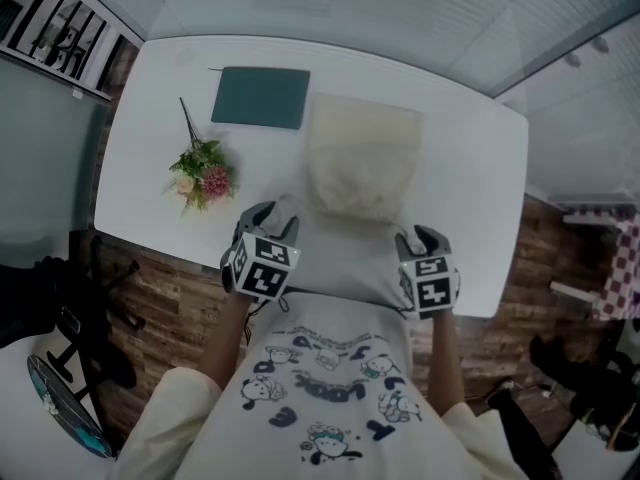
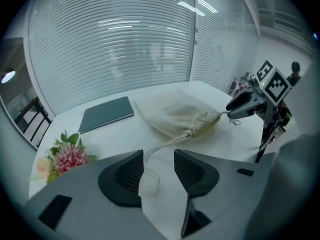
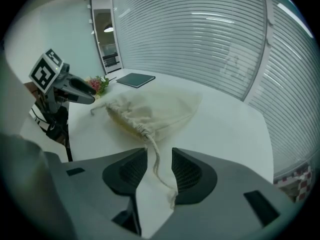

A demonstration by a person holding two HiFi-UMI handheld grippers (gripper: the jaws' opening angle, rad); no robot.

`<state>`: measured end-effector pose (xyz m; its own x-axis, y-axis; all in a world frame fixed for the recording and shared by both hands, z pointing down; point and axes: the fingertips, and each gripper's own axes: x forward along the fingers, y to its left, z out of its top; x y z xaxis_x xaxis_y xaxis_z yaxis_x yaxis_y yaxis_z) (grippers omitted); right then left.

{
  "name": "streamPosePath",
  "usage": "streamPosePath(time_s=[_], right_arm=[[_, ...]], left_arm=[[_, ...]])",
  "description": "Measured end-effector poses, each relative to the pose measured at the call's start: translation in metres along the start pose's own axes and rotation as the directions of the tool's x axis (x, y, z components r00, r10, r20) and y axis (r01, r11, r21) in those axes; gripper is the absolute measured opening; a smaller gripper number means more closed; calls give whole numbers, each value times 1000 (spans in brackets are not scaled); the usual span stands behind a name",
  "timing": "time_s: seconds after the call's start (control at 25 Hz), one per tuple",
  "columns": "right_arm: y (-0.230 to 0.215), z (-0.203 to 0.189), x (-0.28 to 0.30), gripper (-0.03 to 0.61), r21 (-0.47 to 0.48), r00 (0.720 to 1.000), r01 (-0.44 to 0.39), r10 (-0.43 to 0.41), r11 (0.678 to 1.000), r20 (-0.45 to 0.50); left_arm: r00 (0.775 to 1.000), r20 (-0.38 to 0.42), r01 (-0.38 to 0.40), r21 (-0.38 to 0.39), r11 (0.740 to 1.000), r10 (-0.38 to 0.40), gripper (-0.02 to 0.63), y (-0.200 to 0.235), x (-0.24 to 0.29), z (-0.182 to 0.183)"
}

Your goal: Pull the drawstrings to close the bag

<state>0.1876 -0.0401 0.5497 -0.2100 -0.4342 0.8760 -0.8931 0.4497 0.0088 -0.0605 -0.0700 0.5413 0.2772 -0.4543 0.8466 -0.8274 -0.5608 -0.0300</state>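
Your left claw (image 2: 159, 159) stood open, the left drawstring (image 2: 167, 143) lying slack between its pads, ungripped. Your right claw (image 3: 160, 156) was likewise open around the right drawstring (image 3: 153, 151). The bag (image 1: 362, 163) lay on the desk (image 1: 480, 168), mouth puckered toward you. The risk, I judged: a stray sweep could snag a loose cord — dragging the bag or loosening its mouth.

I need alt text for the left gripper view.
The left claw stands open over a white table, a drawstring lying between its jaws and leading to a cream bag. A green notebook and flowers lie at left.
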Motion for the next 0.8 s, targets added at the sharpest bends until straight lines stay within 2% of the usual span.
streamPosePath(time_s=[0.08, 0.16, 0.32, 0.4, 0.6, 0.8], right_arm=[[4, 6, 2, 166, -66, 1000, -8, 7, 998, -12], [7, 9, 5, 159, -135, 999, -16, 11, 991, -34], [13, 10, 11, 146, -266, 996, -26, 3, 964, -89], [17, 9, 13, 139, -308, 994, -41, 8, 951, -108], [22, 8, 18, 128, -331, 991, -70, 29, 941, -129], [22, 6, 21, 109, -345, 989, -76, 27, 936, -144]], left_arm=[[1000, -2, 14, 90, 996, -14, 213, -6, 5, 9], [999, -23, 40, 195, 980, -36, 213, -14, 11, 15], [994, -92, 89, 379, 921, -58, 213, -27, 26, 18], [992, -105, 103, 430, 897, -63, 213, -31, 31, 20], [985, -147, 158, 535, 830, -93, 213, -41, 41, 21], [977, -185, 195, 572, 797, -106, 204, -46, 46, 21]])
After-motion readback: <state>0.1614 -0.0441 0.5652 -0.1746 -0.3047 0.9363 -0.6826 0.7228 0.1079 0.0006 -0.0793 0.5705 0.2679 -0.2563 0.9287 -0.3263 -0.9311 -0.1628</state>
